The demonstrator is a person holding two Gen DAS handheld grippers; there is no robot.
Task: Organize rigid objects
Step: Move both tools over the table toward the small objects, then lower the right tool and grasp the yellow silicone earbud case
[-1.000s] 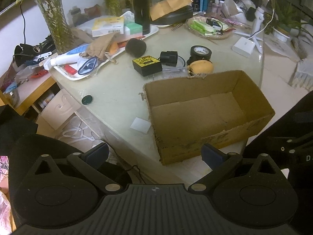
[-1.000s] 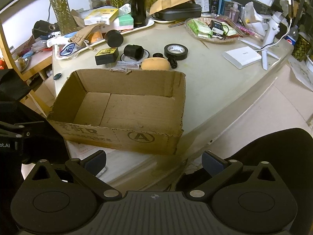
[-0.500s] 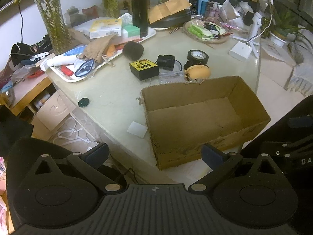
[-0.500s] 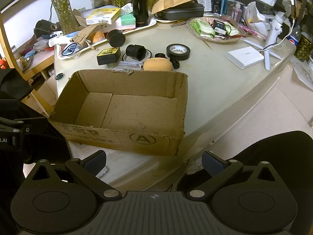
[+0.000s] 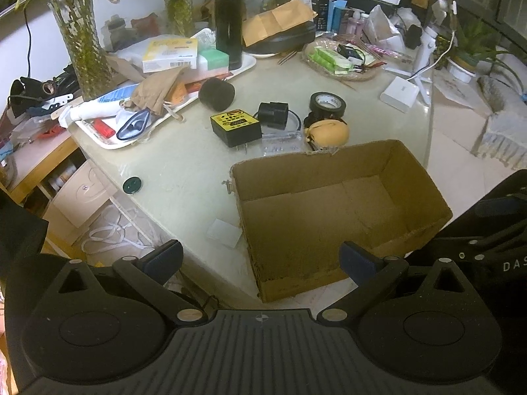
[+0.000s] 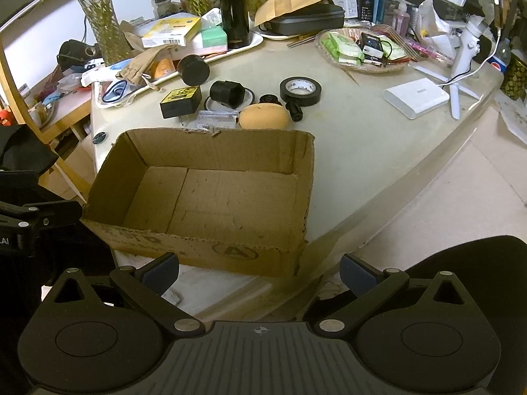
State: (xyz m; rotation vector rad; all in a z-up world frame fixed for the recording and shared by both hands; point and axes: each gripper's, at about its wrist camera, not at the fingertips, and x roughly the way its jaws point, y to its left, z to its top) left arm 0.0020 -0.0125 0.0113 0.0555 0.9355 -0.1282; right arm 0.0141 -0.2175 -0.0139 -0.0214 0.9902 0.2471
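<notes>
Step in hand: approach. Left gripper [image 5: 260, 258] and right gripper [image 6: 258, 270] are both spread, holding nothing. The box [image 6: 214, 197] is empty; adapter [image 5: 235, 126] and tape [image 6: 299, 90] lie beyond it. Next: reach over, pinch one item

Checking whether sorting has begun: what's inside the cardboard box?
Nothing: the box shows only its bare floor and flaps in both views. Only the strip of floor just behind its near wall is hidden from the right wrist camera.

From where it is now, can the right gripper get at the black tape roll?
Probably yes: the right gripper is open, and the black tape roll lies uncovered beyond the cardboard box, which it must pass over.
</notes>
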